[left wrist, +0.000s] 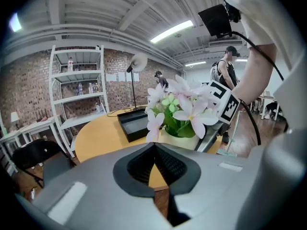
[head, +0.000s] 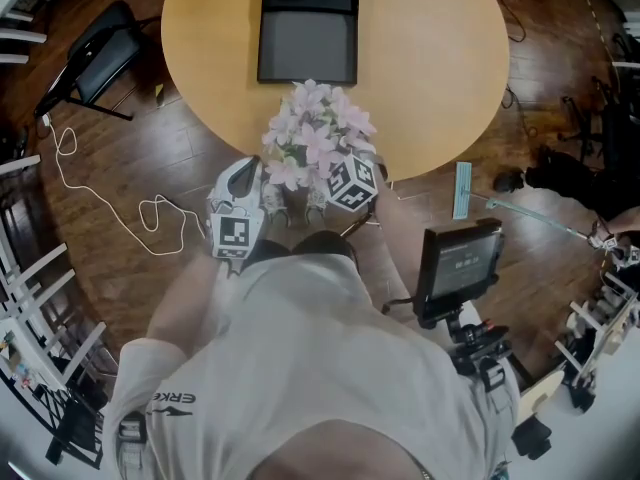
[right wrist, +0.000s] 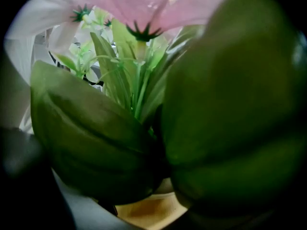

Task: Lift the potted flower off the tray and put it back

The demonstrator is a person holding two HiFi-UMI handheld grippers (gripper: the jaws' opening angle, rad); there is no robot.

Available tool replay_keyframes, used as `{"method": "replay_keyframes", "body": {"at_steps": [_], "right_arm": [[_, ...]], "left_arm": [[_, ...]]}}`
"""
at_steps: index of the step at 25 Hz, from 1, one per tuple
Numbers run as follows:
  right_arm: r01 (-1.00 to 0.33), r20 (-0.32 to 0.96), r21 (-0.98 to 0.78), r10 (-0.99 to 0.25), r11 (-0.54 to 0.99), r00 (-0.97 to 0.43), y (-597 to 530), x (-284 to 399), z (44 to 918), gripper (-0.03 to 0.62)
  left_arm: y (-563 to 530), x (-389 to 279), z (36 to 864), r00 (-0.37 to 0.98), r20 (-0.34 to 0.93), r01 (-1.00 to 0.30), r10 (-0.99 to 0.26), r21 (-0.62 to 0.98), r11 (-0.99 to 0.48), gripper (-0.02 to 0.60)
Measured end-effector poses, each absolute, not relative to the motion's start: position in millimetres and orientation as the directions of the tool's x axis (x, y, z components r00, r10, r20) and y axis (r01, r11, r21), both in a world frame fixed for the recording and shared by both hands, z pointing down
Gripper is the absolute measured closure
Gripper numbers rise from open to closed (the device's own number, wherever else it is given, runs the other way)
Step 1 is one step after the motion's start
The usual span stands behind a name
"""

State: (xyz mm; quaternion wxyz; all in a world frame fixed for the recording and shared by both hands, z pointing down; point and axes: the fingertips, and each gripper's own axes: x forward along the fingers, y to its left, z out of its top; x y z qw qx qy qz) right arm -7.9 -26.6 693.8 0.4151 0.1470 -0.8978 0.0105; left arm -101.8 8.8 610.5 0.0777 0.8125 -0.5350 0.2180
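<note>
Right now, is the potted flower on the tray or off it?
Off. The tray lies bare far across the table, while the potted flower is well apart from it, by the table's near edge.

Pale pink and white petals and green leaves are seen on the potted flower (head: 315,138). The tray (head: 308,30) is black, the table (head: 430,58) light tan, the floor (head: 130,168) dark brown wood. Black-and-white square markers are borne by the grey left gripper (head: 250,168).
</note>
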Motion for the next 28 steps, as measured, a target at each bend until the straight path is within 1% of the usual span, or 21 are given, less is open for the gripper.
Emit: {"method": "replay_keyframes", "body": {"at_steps": [5, 28], "right_arm": [[-0.304, 0.745, 0.083, -0.262, 0.949, -0.613, -26.8, -10.3, 698.4, 0.034], [-0.298, 0.734, 0.085, -0.262, 0.951, -0.626, -27.2, -11.4, 700.0, 0.033]], "left_arm": [[11.4, -105.3, 612.8, 0.339, 0.437, -0.902, -0.833, -0.1, -0.419, 0.58], [9.8, -108.9, 608.6, 0.343, 0.432, -0.897, -0.834, -0.114, -0.427, 0.58]]}}
